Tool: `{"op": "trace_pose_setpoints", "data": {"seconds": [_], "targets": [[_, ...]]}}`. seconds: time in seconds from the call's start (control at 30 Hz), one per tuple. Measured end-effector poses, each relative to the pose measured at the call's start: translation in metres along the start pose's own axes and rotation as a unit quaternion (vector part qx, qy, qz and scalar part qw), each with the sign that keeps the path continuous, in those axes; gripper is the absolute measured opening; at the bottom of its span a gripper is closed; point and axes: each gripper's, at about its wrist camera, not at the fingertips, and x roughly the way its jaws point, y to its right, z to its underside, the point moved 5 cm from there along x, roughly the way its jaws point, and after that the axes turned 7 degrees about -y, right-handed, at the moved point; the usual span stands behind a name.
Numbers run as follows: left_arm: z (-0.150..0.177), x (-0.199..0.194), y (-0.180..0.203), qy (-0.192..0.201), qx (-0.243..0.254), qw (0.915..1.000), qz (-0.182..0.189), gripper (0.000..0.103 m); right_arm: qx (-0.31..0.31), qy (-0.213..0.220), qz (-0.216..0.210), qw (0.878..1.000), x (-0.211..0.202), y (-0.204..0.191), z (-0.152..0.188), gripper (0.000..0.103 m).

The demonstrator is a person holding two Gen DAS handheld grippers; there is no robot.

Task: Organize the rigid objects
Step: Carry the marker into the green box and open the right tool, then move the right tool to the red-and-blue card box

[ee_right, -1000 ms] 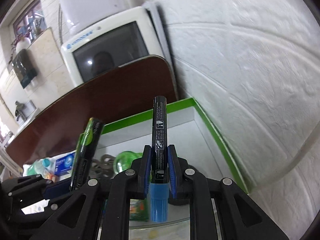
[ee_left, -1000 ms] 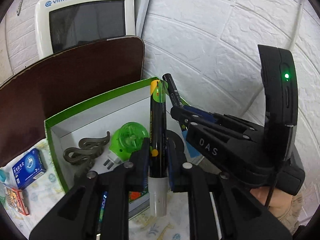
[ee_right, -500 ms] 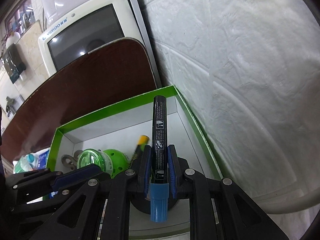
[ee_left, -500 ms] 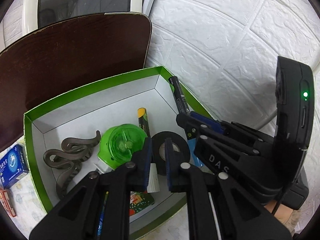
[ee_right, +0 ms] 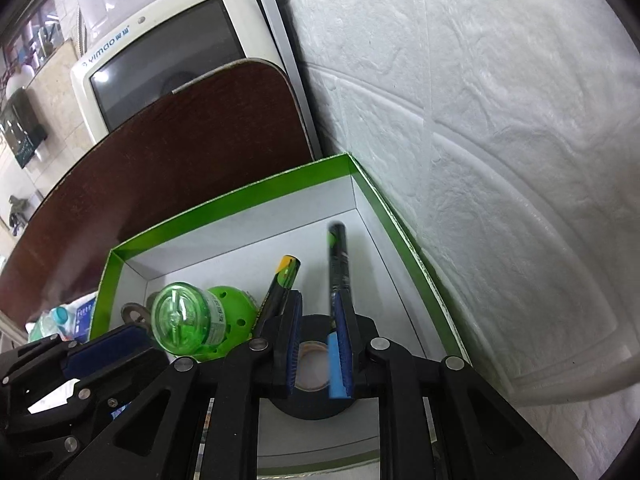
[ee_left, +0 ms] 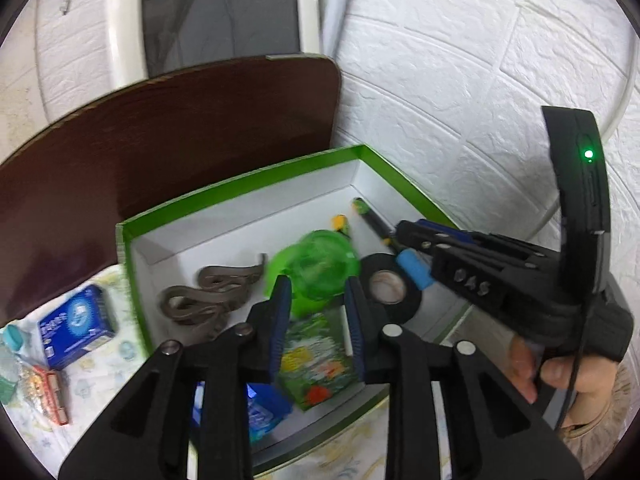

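A green-rimmed white box (ee_left: 248,178) (ee_right: 224,208) holds a green plug-in device (ee_left: 316,264) (ee_right: 188,322), a black tape roll (ee_left: 386,286) (ee_right: 308,400), grey hooks (ee_left: 212,292), a green printed packet (ee_left: 316,356) and two black markers. The yellow-tipped marker (ee_right: 280,284) lies beside the blue-capped marker (ee_right: 338,264) (ee_left: 374,220). My left gripper (ee_left: 316,312) is open and empty above the box's near side. My right gripper (ee_right: 318,324) is open over the tape roll; the blue-capped marker is blurred beside its right finger (ee_right: 344,336), apparently loose.
A dark brown board (ee_left: 160,132) leans behind the box, with a white monitor (ee_left: 216,20) behind it. A white textured wall (ee_right: 500,120) runs along the right. A blue carton (ee_left: 76,326) and small packets (ee_left: 48,388) lie left of the box on a patterned cloth.
My left gripper let go of the yellow-tipped marker into the box, then opened wide and drew back. My right gripper has opened and the blue-capped marker has dropped into the box.
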Motion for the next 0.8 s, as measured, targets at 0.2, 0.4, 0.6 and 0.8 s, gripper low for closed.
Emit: {"op": "trace_pose_setpoints", "data": {"seconds": [0.2,0.4,0.6,0.8], "targets": [[0.012,-0.033,-0.057,0.033,-0.042,0.9975,-0.046,0.036,-0.013,0.017,-0.018,1.000,-0.019,-0.026,-0.001,0.018],[0.038,-0.060,-0.124,0.052,-0.098,0.9877,-0.111,0.043,-0.056,0.020,-0.054,0.997,-0.028,-0.079,0.004,0.018],[0.082,-0.076,-0.192,0.047,-0.158,0.9719,-0.168,0.048,-0.112,0.002,-0.088,0.990,-0.025,-0.148,0.018,0.018],[0.127,-0.086,-0.245,0.031,-0.201,0.9585,-0.200,0.050,-0.163,-0.042,-0.115,0.979,-0.004,-0.217,0.045,0.018]]}}
